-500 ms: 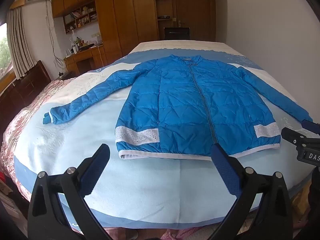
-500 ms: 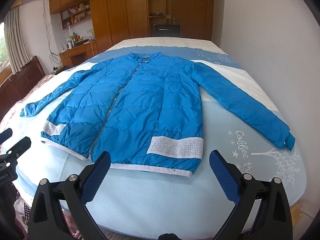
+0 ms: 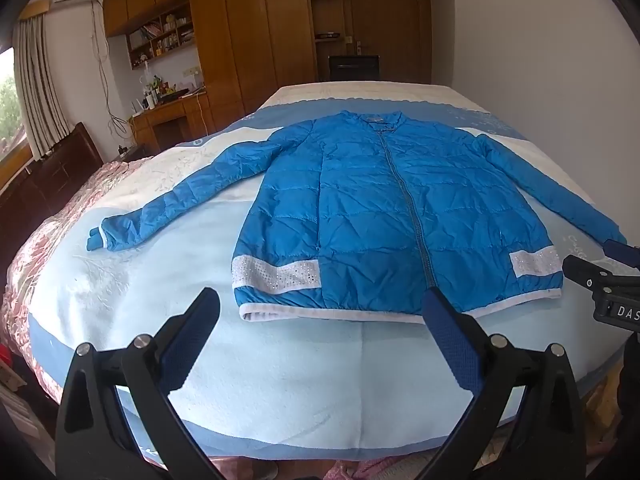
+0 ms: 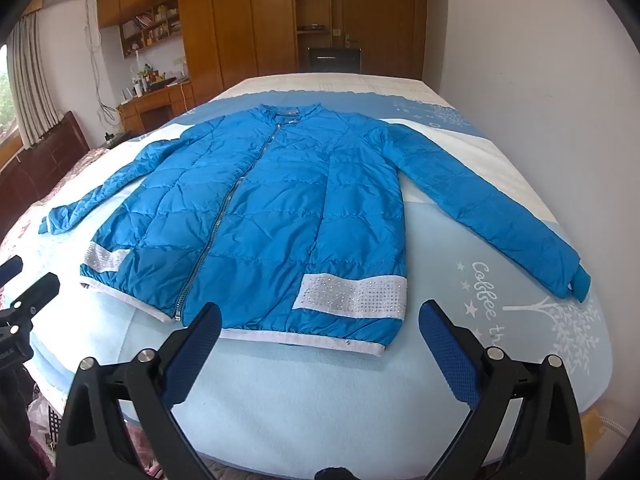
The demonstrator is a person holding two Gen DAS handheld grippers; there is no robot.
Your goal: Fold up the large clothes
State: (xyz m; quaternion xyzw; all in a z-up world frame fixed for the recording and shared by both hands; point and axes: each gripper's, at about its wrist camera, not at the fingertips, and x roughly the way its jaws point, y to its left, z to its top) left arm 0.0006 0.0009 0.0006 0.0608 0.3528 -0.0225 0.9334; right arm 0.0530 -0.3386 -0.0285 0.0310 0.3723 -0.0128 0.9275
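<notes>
A blue quilted jacket (image 3: 384,216) lies flat and zipped across the middle of both frames, front up, collar toward the top of the frame, sleeves spread, on a bed covered by a light blue blanket (image 3: 280,380); its white hem runs just above the fingertips in each view.

The left gripper (image 3: 320,308) fills the bottom of the left wrist view, jaws spread wide with nothing between them but open blanket, touching no cloth; the right gripper (image 4: 320,320) stands likewise at the bottom of its own view, jaws wide and empty, its fingertips overlapping the hem in the picture without gripping it.

The left view alone shows the whole sleeve reaching to the centre left of the frame, ending in a cuff (image 3: 96,240), with a pink bedspread (image 3: 48,232) at the left edge; the other sleeve runs off behind the right gripper, seen at the right edge (image 3: 604,280).

The right view alone shows the other sleeve entire, its cuff (image 4: 576,284) at centre right, and white lettering with a tree print (image 4: 560,320) on the blanket at lower right; the left gripper pokes in at the left edge (image 4: 24,300).

Wooden wardrobes (image 3: 248,32) stand across the top of both frames.
</notes>
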